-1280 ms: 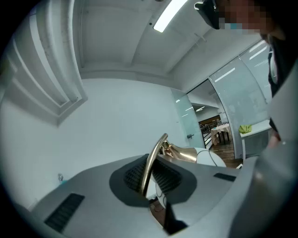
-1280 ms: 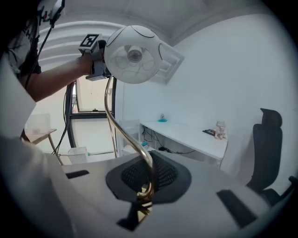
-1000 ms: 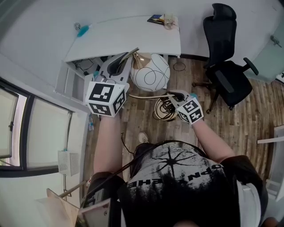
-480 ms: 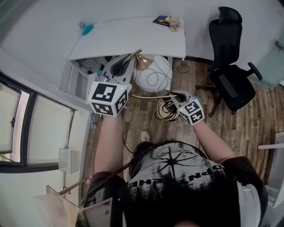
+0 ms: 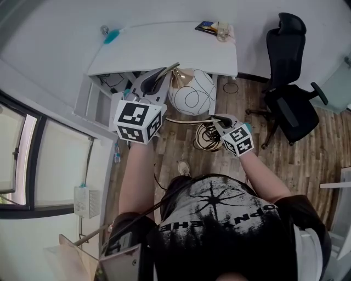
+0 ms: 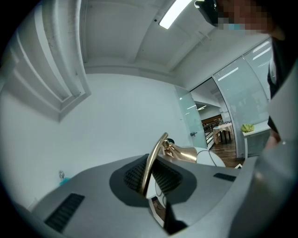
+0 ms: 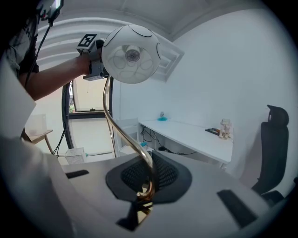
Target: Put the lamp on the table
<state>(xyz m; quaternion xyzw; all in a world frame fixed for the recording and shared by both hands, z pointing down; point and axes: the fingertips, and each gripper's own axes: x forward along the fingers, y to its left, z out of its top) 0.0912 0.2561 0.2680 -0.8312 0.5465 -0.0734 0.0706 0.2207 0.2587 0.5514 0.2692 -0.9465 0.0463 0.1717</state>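
Left tongs (image 6: 148, 182) are clamped tight on the lamp (image 6: 184, 153). The thin brass stem (image 6: 152, 160) sits squeezed between the two black ribbed pads (image 6: 134, 175), then curves up and away to the right. Just past that is the brass neck fitting, and right behind it the white globe shade (image 6: 210, 159) with a thin black line on it, mostly hidden by the grey jaw. On the far side there's a plain white wall (image 6: 116, 121) and a strip light (image 6: 176, 14) up on the ceiling. A glass partition (image 6: 237, 107) stands off to the right.
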